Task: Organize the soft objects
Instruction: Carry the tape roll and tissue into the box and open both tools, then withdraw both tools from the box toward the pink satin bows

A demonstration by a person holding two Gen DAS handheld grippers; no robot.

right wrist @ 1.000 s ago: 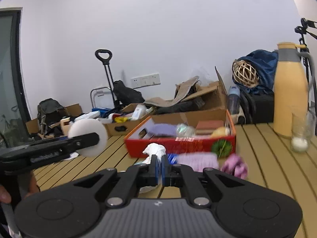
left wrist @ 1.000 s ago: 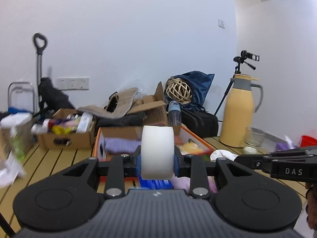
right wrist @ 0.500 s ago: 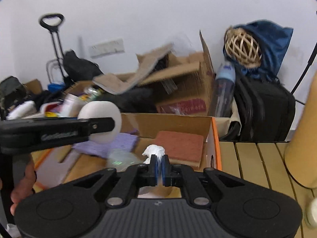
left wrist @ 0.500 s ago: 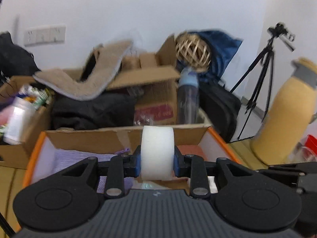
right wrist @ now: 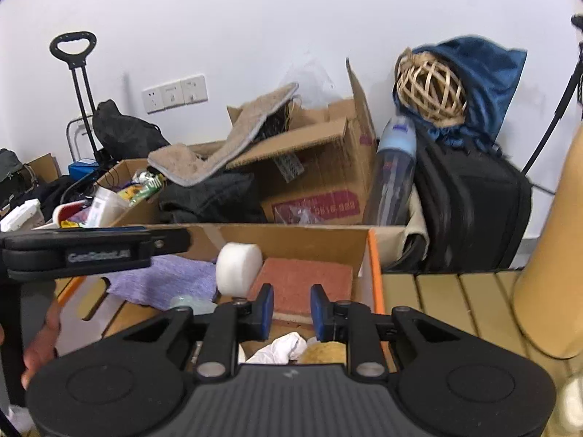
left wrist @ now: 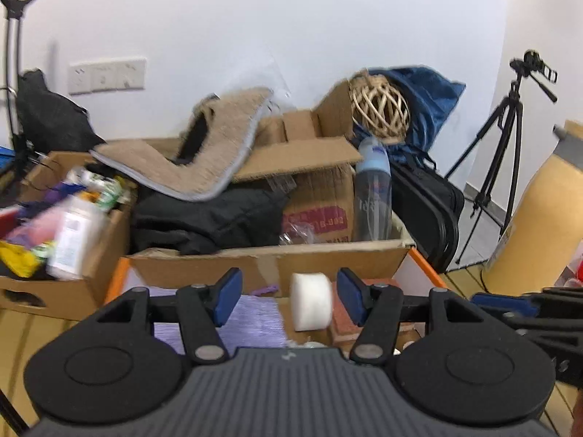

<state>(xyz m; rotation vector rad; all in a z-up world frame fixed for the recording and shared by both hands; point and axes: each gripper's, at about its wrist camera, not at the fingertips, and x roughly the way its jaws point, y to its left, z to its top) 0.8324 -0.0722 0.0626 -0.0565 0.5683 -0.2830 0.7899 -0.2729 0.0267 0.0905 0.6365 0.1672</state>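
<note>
Both of our grippers have swung in from over the worktop to hang above the orange-rimmed cardboard box (right wrist: 375, 273), and both pairs of jaws have just been opening. Our left gripper (left wrist: 288, 300) stands released: the white foam roll (left wrist: 311, 306) it clenched a second ago now sits loose between the pads, toward 3 o'clock, apparently dropping beside the purple cloth (right wrist: 164, 284) and the red-brown sponge (right wrist: 302, 284). Our right gripper (right wrist: 290, 307) is parted too, empty; the crumpled white tissue (right wrist: 284, 349) lies below at 6 o'clock. We should draw back cleanly without brushing the freed pieces.
</note>
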